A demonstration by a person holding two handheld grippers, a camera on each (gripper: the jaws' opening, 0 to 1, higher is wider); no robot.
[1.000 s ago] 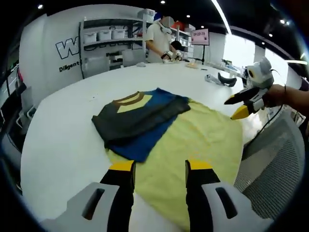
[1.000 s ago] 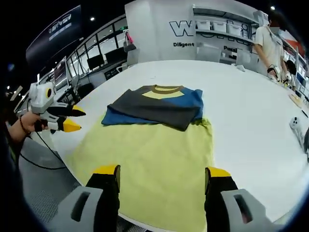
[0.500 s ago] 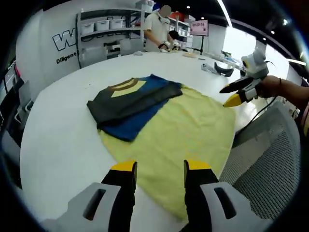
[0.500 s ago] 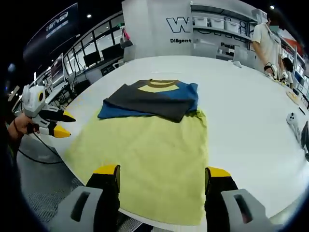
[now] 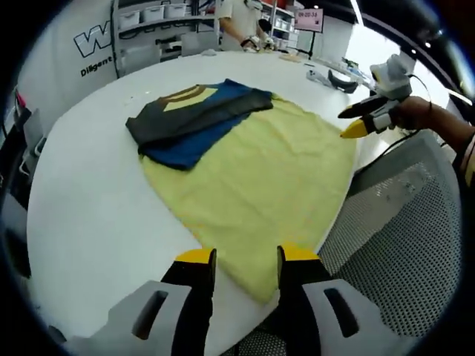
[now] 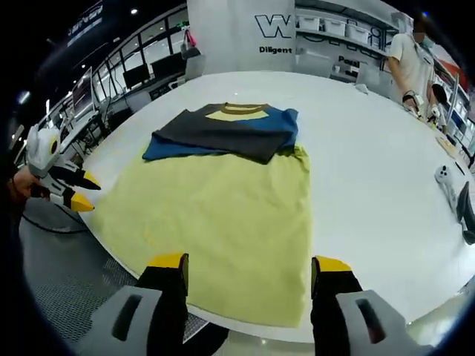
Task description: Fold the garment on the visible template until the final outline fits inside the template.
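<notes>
Garment (image 6: 226, 132) lies folded on the far end of the yellow template (image 6: 215, 222), on the white desk (image 6: 371, 185). Colours: dark grey, blue, with a yellow neck panel and brown collar band. Collar points away from the desk's near edge; the folded bundle's long axis runs across the template's width. Its blue edge overhangs the template's far-left corner.

Left gripper (image 5: 243, 256): jaws parted, grasping nothing, above the template's near corner. Right gripper (image 6: 249, 261): jaws spread wide, empty, above the template's near edge.

Wall lettering (image 6: 280, 26) beyond the garment: large "W", smaller "Diligent", rest cut off.
</notes>
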